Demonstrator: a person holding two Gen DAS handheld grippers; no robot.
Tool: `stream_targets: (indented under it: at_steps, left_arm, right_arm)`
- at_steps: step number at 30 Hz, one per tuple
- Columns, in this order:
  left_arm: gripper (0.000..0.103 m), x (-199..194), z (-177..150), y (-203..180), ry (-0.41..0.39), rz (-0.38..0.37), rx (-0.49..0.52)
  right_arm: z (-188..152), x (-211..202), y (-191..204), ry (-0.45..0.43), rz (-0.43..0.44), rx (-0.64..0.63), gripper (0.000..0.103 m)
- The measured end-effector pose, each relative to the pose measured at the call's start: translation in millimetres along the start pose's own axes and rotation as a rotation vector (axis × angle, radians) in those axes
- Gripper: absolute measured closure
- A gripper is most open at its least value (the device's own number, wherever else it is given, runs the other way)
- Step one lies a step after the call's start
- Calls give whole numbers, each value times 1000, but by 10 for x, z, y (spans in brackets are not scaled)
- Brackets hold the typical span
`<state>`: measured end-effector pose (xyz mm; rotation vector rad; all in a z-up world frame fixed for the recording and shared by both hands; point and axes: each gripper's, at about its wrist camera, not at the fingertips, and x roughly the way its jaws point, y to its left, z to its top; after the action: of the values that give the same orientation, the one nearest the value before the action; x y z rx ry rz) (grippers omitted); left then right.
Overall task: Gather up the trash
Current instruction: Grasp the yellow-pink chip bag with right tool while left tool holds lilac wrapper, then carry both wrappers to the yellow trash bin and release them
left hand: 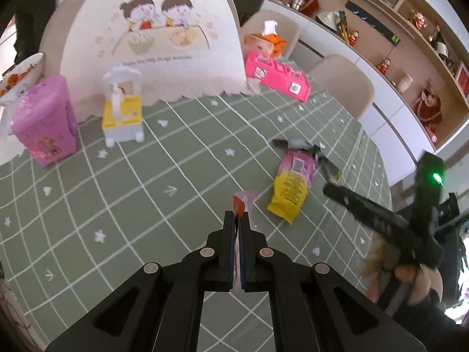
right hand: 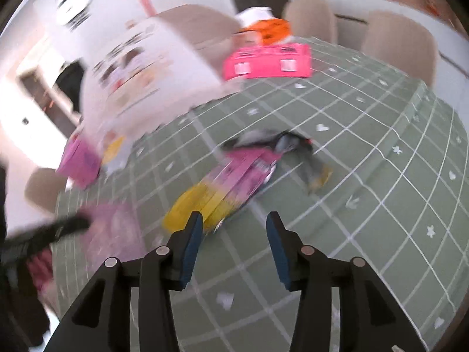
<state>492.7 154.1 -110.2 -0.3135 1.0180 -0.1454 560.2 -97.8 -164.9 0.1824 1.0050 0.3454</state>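
Left wrist view: your left claw (left hand: 236,220) pinches a thin pink wrapper (left hand: 244,201) above the green tabletop (left hand: 132,205). Yellow-pink snack bag (left hand: 291,186) lies just beyond, flat. Right wrist view, blurred: your right claw (right hand: 234,223) is spread, bag (right hand: 225,187) just ahead.

Green grid-cloth table (left hand: 123,205) with snack wrapper (left hand: 293,184), pink bin (left hand: 47,120), tissue boxes.

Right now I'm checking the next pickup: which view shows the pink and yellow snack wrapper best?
The left wrist view: the snack wrapper lies sharp and whole on the green tablecloth. The right wrist view shows it closer, ahead of the open right gripper, but motion-blurred.
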Motion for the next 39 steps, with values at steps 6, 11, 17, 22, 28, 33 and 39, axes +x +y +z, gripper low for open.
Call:
stream_targets:
  at_steps: [6,11,17,22,28,33,39]
  left_arm:
    - [101,-104,37,215,-22,43,-40]
    - [101,-217,14,424,-35,63,-58]
    - [101,-298,-15,645,-22,54,-64]
    - [101,-426,12,602,-38,14,3]
    - [101,-598,86,243,-63,-68,134]
    - [101,-852,51,-261,-117,-125,237]
    - [101,-1163,-206,-1096,-181,-182,366]
  right_arm:
    - [197,415,26,24,-12,126,53]
    - [204,630,276,52,-90,68,52]
    - [105,714,588,70,-183,-70,60]
    - [-32,220,703,5,-139,-57,81]
    - [-248,-764,889,-131,-174,-77,82]
    - [-450,-1502,891,-219,-203,-73,82]
    - [-772,-2314,642,-320,-240,-64,82]
